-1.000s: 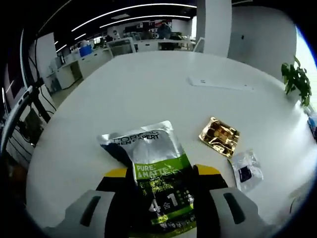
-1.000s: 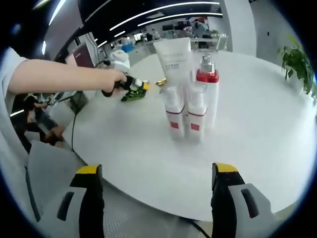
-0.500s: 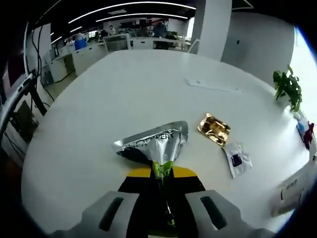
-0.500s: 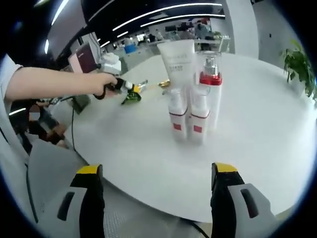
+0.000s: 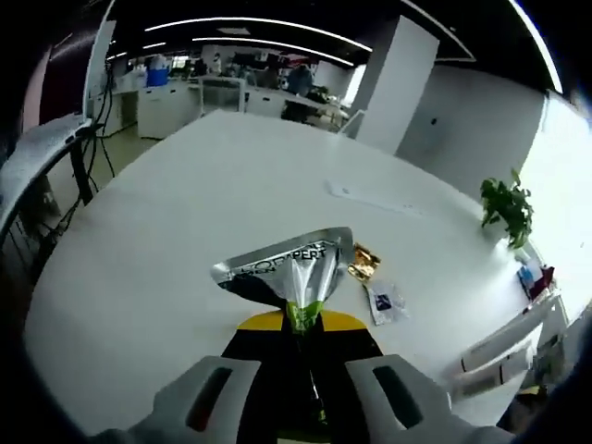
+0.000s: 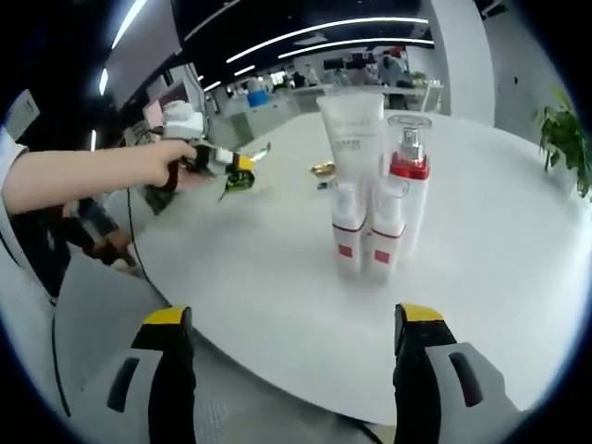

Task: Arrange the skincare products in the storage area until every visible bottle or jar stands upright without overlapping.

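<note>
My left gripper [image 5: 301,326] is shut on a silver and green sachet [image 5: 289,270], which it holds up above the white table [image 5: 185,213]. In the right gripper view the same gripper [image 6: 215,163] is held by a person's hand [image 6: 153,166] at the left, with the sachet [image 6: 239,178] hanging from it. A white tube [image 6: 353,139], a pump bottle with a red collar [image 6: 408,190] and two small white bottles with red bands [image 6: 348,231] stand upright in a tight cluster. My right gripper [image 6: 294,370] is open, well short of them.
A gold sachet [image 5: 364,262] and a small clear sachet [image 5: 385,299] lie flat on the table. A flat white card [image 5: 370,196] lies farther off. A potted plant [image 5: 507,208] stands at the right edge. Desks and office furniture stand beyond the table.
The left gripper's jaws have shut on the silver and green sachet and lifted it off the table. The right gripper stays open; its view has shifted slightly.
</note>
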{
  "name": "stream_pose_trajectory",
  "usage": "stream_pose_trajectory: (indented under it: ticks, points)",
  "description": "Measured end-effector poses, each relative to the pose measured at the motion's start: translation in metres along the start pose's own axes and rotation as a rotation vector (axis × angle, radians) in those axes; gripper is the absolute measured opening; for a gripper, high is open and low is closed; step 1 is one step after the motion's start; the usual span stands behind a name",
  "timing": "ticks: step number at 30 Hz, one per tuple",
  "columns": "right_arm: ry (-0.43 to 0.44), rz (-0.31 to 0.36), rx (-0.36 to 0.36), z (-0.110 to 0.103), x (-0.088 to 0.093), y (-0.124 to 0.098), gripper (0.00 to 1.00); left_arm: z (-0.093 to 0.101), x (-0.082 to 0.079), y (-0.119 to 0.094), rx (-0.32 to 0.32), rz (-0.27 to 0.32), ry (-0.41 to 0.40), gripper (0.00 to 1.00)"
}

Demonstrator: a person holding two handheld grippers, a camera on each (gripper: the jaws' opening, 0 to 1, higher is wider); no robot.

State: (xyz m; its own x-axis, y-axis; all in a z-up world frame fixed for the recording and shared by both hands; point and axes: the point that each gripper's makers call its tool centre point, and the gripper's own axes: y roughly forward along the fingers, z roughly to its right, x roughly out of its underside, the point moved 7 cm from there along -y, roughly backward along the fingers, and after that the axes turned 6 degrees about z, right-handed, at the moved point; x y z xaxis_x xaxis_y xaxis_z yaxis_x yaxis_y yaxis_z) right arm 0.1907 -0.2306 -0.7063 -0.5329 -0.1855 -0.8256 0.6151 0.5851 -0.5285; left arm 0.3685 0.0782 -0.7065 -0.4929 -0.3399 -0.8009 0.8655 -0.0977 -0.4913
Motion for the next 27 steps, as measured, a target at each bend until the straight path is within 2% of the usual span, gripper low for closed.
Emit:
stream_pose_trajectory:
  ticks: [3,4,7,8,11,14,17,21,27]
  points:
    - [-0.008,0.004,-0.013,-0.001,0.0,0.0,0.87,0.008,-0.002,-0.015,0.045,0.029,0.003,0.06]
    - [-0.012,0.005,-0.016,-0.002,-0.001,-0.001,0.86,0.015,-0.003,-0.029,0.053,0.053,0.019,0.06]
    - [-0.013,0.015,-0.038,-0.005,-0.002,-0.001,0.85,0.03,-0.008,-0.053,0.084,0.103,0.016,0.06]
    - [0.003,0.011,-0.067,-0.007,-0.002,-0.001,0.85,0.036,-0.013,-0.06,0.095,0.143,0.041,0.06]
    - [0.048,0.023,-0.161,-0.016,-0.006,0.001,0.83,0.05,-0.018,-0.076,0.112,0.204,0.127,0.06]
    - [0.043,0.027,-0.201,-0.023,-0.009,0.001,0.78,0.062,-0.022,-0.093,0.127,0.256,0.238,0.07]
    - [0.024,-0.004,-0.221,-0.029,-0.006,0.002,0.73,0.074,-0.022,-0.109,0.152,0.279,0.255,0.07]
    - [-0.009,-0.025,-0.278,-0.043,-0.013,0.002,0.68,0.086,-0.02,-0.127,0.198,0.302,0.255,0.07]
    - [-0.008,0.027,-0.363,-0.062,-0.042,0.004,0.65,0.094,-0.004,-0.144,0.235,0.277,0.262,0.07]
